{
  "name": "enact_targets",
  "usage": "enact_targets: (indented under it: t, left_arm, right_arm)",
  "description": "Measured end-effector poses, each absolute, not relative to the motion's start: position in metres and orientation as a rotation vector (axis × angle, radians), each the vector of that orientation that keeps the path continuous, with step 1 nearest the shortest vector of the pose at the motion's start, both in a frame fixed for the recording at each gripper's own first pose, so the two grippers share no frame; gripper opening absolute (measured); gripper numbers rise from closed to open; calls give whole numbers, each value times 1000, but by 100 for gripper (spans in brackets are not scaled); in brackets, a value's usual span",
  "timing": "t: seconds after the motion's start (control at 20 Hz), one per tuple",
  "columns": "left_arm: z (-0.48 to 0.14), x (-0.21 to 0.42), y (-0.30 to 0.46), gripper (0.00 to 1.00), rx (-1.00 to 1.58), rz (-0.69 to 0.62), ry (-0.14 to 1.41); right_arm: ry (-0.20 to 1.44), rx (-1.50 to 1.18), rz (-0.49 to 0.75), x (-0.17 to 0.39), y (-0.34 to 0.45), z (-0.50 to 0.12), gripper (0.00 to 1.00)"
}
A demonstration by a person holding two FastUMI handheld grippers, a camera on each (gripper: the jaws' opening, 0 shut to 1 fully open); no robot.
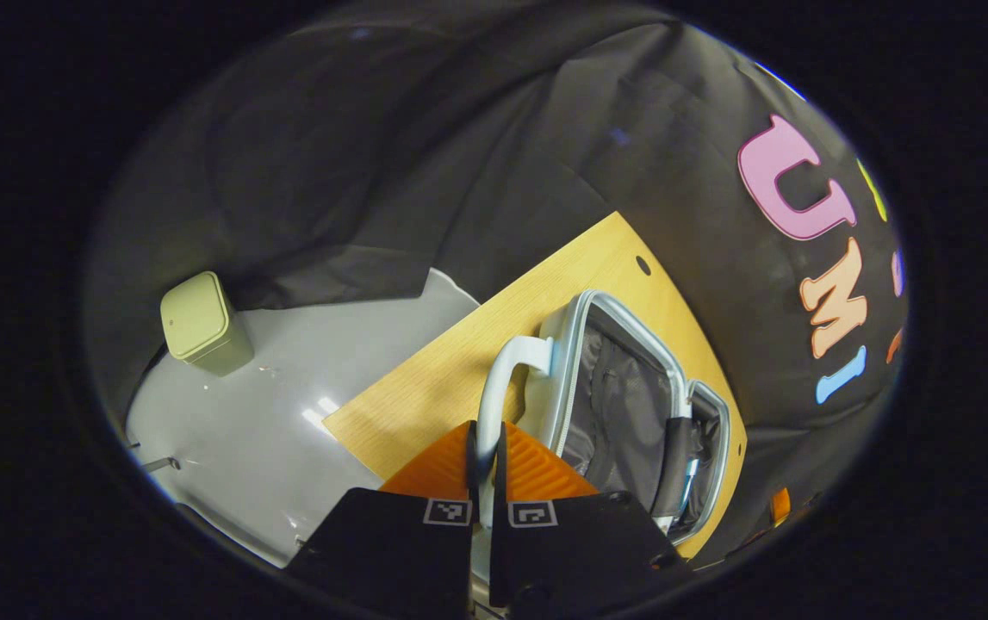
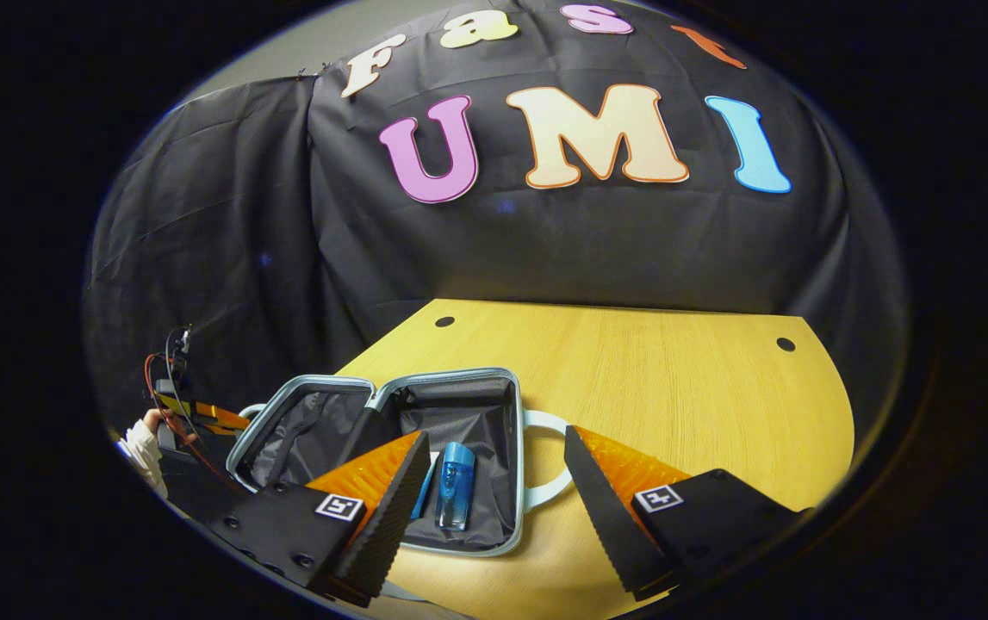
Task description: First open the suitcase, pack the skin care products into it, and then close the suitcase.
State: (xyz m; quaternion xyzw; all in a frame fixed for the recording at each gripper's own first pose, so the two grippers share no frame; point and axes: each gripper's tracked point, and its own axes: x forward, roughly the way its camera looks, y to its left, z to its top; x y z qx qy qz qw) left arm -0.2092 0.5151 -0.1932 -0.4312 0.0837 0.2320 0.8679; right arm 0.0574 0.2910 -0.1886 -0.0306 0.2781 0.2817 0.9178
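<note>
A pale blue suitcase [image 2: 518, 413] lies open on the wooden table [image 2: 674, 387], its grey lining showing. A blue skin care bottle [image 2: 455, 482] lies inside the right half. Above and in front of that half hovers my right gripper [image 2: 494, 439], open, with nothing between its fingers. In the left gripper view, my left gripper [image 1: 485, 456] is shut on the white handle [image 1: 506, 370] of the raised suitcase half [image 1: 623, 405]. That gripper [image 2: 192, 422] and the hand holding it appear at the far left of the right gripper view.
A pale green bin [image 1: 201, 323] stands on the grey floor [image 1: 287, 413] beyond the table's edge. The table [image 1: 459, 344] has bare wood beside the suitcase. Black cloth walls close off the booth behind the table.
</note>
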Motion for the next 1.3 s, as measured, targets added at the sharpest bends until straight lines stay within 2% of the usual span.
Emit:
enact_targets:
  t: [0.35, 0.55, 0.65, 0.7, 0.75, 0.8, 0.85, 0.9, 1.3]
  left_arm:
    - [-88, -227, 472, 1, -808, 407, 69]
    - [-41, -220, 433, 1, -687, 408, 109]
    - [-29, -216, 416, 1, -642, 445, 158]
    - [-28, -215, 411, 1, -629, 475, 188]
    - [-25, -214, 403, 1, -618, 501, 218]
    - [-21, -214, 396, 1, -602, 521, 235]
    - [-17, -211, 390, 1, -589, 537, 249]
    - [-10, -208, 381, 1, -575, 552, 254]
    - [31, -149, 277, 1, -475, 542, 265]
  right_arm:
    - [556, -30, 576, 59, 284, -186, 98]
    - [539, 5, 563, 61, 271, -179, 98]
    - [537, 4, 556, 61, 260, -178, 94]
    - [526, -5, 553, 62, 255, -175, 94]
    - [516, -11, 554, 62, 250, -172, 98]
    - [509, -12, 556, 61, 246, -171, 98]
    - [505, -11, 558, 60, 242, -171, 94]
    - [497, -6, 561, 59, 238, -169, 98]
    - [488, 27, 578, 58, 182, -167, 98]
